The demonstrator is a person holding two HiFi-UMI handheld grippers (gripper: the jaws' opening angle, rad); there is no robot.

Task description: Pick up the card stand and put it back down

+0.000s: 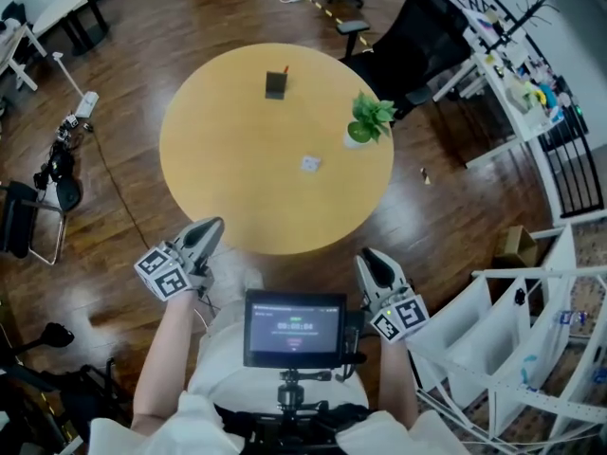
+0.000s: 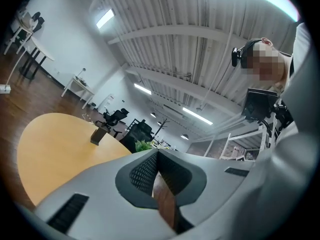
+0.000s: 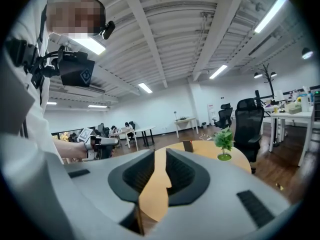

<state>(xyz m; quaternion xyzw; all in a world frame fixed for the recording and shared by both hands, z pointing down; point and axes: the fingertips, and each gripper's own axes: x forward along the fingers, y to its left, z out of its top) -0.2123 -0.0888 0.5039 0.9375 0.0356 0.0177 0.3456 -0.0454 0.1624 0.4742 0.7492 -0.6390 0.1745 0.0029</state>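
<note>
Round table (image 1: 228, 169) bears card stand (image 1: 276, 84), potted plant (image 1: 368, 121); left hand-held gripper (image 1: 214, 224) closed, right hand-held gripper (image 1: 369, 255) narrowly apart.

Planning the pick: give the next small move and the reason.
Probably reach the right gripper forward across the table toward the card stand: it and the left gripper are empty at the near edge, the stand sits at the far side, and the right jaws are slightly apart.
</note>
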